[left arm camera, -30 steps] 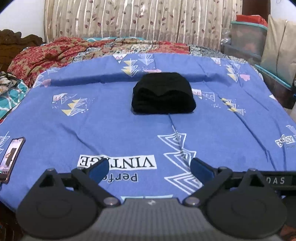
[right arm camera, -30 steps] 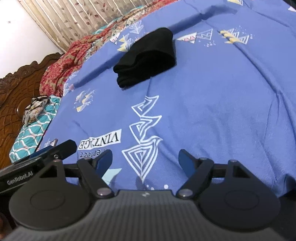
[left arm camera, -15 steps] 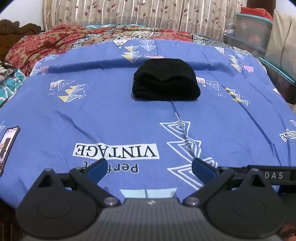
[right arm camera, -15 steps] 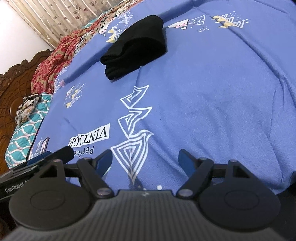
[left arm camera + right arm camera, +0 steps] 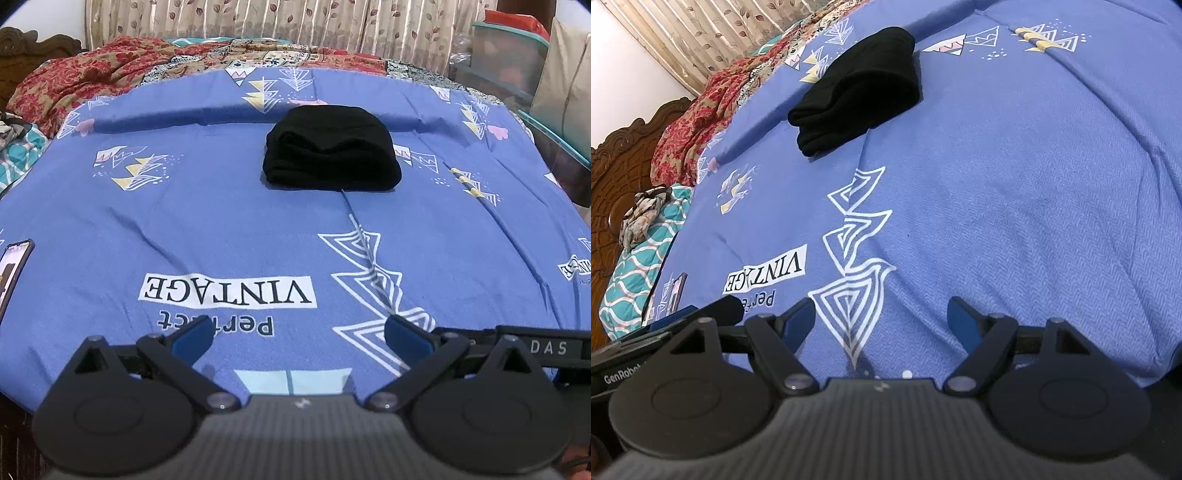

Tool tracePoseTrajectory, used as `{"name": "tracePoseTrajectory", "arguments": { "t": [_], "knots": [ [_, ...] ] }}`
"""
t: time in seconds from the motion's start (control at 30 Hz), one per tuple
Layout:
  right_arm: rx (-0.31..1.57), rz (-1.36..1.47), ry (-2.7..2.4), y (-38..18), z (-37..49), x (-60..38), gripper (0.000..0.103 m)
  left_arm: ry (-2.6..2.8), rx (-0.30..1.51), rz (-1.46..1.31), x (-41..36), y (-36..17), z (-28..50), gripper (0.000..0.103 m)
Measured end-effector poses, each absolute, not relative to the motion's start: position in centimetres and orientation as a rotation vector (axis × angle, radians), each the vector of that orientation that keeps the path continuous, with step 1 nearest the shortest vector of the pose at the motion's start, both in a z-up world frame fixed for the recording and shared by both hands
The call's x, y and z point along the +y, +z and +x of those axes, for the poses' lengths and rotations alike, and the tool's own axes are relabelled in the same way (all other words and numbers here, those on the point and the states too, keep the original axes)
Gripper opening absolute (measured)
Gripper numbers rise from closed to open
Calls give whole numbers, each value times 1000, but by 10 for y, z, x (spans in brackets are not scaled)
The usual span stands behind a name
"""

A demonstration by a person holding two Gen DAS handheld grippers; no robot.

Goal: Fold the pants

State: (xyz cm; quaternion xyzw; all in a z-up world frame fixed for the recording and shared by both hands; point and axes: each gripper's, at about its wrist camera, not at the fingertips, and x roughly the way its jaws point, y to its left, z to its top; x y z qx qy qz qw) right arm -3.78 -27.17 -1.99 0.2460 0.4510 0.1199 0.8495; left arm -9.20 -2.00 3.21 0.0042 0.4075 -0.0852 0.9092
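The black pants [image 5: 330, 149] lie folded into a compact bundle on the blue printed bedspread [image 5: 221, 221], towards the far side of the bed. They also show in the right wrist view [image 5: 858, 90]. My left gripper [image 5: 297, 338] is open and empty, low over the near edge of the bed, well short of the pants. My right gripper [image 5: 882, 319] is open and empty too, beside the left one. Part of the right gripper's body [image 5: 546, 347] shows at the right in the left wrist view, and the left gripper's body [image 5: 665, 332] at the left in the right wrist view.
A phone [image 5: 13, 269] lies at the bed's left edge. A red patterned quilt [image 5: 92, 79] is bunched at the far left, with a teal pillow [image 5: 639, 254] and carved wooden headboard [image 5: 613, 158]. Curtains [image 5: 295, 26] hang behind; storage boxes [image 5: 513, 48] stand at the far right.
Both grippers have tipped and shifted slightly, so the pants sit a little higher and farther in both views. The pants have not moved. Both grippers stay open.
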Motion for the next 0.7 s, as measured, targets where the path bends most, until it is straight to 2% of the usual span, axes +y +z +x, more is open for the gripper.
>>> {"name": "tracePoseTrajectory", "arguments": {
  "t": [0.7],
  "knots": [
    [943,491,238,-17,-40,-262,80,-180,835,-1,-15,32,-93,103]
  ]
}}
